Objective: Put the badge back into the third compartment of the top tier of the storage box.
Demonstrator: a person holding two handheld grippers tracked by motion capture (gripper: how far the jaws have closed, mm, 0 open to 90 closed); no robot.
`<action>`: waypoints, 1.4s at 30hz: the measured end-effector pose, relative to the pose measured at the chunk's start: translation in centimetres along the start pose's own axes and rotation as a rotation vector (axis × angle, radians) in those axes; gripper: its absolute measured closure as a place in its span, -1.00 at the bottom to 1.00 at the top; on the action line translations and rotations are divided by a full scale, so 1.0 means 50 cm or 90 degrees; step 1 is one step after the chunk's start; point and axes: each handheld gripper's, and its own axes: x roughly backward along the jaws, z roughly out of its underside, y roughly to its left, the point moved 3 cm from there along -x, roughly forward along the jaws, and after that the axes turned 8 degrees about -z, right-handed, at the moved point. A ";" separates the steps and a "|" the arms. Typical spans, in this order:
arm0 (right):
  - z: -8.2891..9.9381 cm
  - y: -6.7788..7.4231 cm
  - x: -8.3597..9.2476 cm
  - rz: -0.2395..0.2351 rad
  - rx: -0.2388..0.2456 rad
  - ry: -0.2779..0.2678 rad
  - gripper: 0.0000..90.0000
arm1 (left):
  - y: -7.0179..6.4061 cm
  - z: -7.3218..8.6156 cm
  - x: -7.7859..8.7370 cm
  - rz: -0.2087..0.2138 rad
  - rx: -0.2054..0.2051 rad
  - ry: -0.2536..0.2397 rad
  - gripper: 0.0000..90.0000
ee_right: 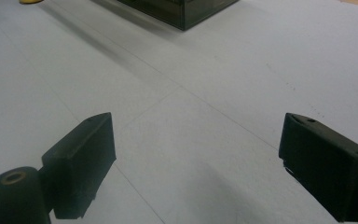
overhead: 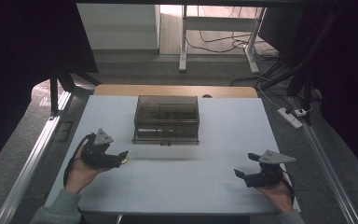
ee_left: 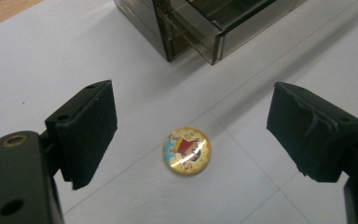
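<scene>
The high view looks forward and down over the whole white table (overhead: 177, 186). The 2 gripper views ride low and close above it, both facing the smoky transparent plastic drawer box (ee_left: 205, 23), shared by all 3.

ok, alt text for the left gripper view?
A round domed badge with a colourful cartoon print lies on the white table between the left gripper's open black jaws, untouched. Behind it stands a smoky transparent drawer box with one drawer pulled partly out.
</scene>
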 end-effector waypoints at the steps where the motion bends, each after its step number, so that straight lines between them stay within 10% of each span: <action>1: 0.000 0.000 0.000 0.001 0.000 0.001 -0.77 | 0.003 -0.002 -0.003 0.000 -0.002 0.002 -0.63; 42: 0.003 -0.001 -0.007 0.001 0.005 0.018 -0.76 | 0.019 0.014 -0.098 0.076 -0.034 0.131 -0.63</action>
